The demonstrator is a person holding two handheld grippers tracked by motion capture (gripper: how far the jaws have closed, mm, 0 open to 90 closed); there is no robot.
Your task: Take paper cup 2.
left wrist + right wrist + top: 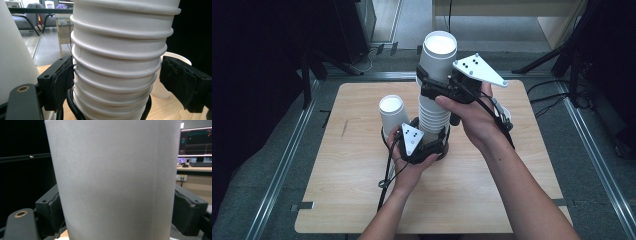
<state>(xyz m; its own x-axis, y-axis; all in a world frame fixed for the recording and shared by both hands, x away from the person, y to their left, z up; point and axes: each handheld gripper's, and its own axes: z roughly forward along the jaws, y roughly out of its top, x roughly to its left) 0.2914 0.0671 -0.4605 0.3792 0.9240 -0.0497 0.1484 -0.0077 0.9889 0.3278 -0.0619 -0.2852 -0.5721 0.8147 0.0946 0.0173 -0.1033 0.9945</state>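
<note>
A tall stack of white paper cups (432, 117) stands mid-table. My left gripper (430, 145) is shut on the stack's lower part; in the left gripper view its black pads (62, 82) press both sides of the ribbed rims (117, 62). Higher up, my right gripper (437, 87) is shut on the topmost cup (439, 50), which rises open-mouthed out of the stack. In the right gripper view that cup's smooth wall (112, 175) sits between the two pads (53, 212). A single white cup (391, 112) stands just left of the stack.
The light wooden table (362, 200) is ringed by a metal frame (282, 165). A black cable (387, 175) trails from my left gripper toward the front edge. Another white cup (172, 75) stands behind the stack on the right. Dark stands and cables lie on the floor beyond.
</note>
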